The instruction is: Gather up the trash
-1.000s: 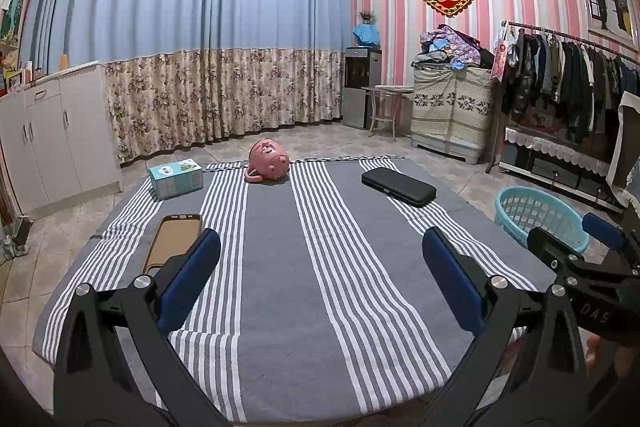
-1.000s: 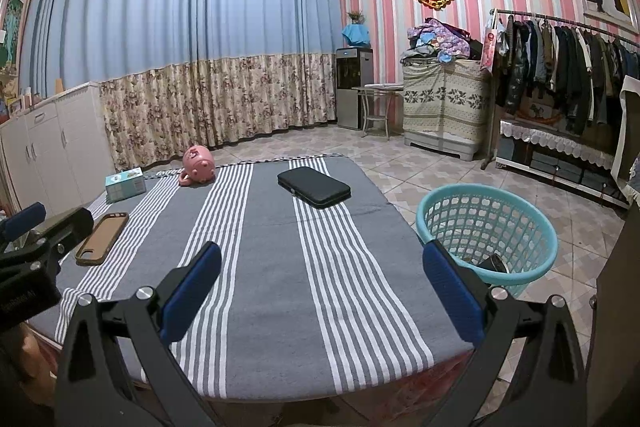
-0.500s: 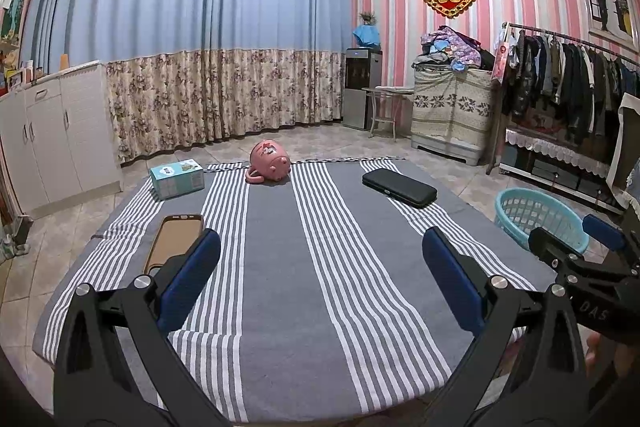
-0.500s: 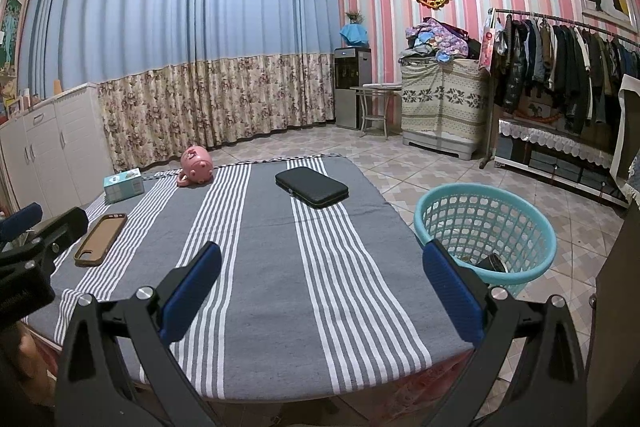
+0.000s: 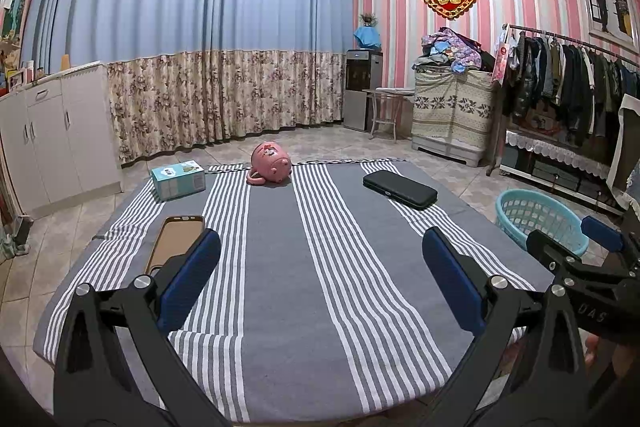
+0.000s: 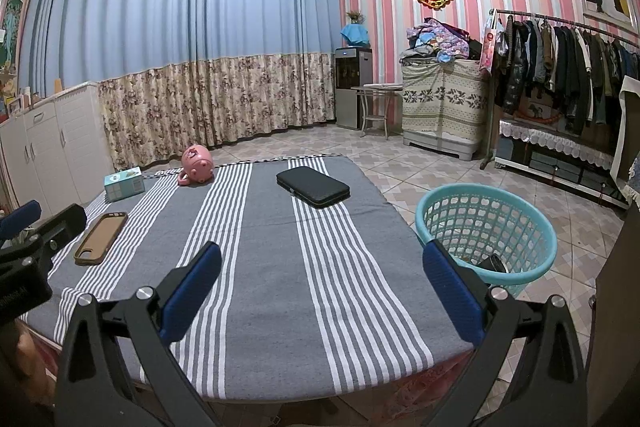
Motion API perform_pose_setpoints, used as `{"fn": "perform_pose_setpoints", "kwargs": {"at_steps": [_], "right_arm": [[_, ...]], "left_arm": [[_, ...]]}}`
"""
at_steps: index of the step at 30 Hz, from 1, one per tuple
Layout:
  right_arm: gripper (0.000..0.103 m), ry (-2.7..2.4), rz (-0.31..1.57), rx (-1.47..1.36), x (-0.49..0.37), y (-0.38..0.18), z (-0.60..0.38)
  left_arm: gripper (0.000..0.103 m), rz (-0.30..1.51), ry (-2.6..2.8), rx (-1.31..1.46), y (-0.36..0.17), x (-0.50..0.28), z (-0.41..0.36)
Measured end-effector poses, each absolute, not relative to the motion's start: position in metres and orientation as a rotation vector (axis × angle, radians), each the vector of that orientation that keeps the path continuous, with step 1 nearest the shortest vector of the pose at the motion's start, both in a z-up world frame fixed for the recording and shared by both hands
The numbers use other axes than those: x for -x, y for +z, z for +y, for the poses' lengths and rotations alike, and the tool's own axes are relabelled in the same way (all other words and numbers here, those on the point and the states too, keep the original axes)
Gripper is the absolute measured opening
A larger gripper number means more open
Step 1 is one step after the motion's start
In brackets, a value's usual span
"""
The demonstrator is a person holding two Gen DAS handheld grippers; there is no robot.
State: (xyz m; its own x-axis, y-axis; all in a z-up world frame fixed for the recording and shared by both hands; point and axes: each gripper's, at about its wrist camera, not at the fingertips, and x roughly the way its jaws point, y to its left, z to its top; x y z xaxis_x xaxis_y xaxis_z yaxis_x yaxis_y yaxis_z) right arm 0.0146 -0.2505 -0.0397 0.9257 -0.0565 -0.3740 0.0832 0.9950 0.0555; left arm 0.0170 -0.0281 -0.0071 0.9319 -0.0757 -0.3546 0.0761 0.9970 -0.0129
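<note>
Your tabletop (image 6: 280, 267), under a grey white-striped cloth in a pink-striped room, carries a brown phone case (image 6: 101, 237) at left, a teal box (image 6: 124, 183) and pink piggy bank (image 6: 197, 165) at the far edge, and a black case (image 6: 313, 186) at right. Your left tongs (image 5: 320, 277) and right tongs (image 6: 322, 291) both gape wide, holding nothing, above the near edge. The teal basket (image 6: 486, 227) stands on the floor just beside the tabletop's right side, a dark item inside, too small to identify.

Phone case (image 5: 173, 242) near end behind left gripper's jaws, dark item in basket (image 6: 496, 263) partly hidden, unidentifiable
</note>
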Motion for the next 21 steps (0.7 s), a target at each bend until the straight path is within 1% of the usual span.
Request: {"fn": "perform_pose_setpoints", "kwargs": {"at_steps": [21], "right_arm": [[0.098, -0.072, 0.381, -0.069, -0.0147, -0.0402, -0.2500]], "left_arm": [[0.098, 0.357, -0.075, 0.000, -0.0078, -0.0192, -0.0270]]}}
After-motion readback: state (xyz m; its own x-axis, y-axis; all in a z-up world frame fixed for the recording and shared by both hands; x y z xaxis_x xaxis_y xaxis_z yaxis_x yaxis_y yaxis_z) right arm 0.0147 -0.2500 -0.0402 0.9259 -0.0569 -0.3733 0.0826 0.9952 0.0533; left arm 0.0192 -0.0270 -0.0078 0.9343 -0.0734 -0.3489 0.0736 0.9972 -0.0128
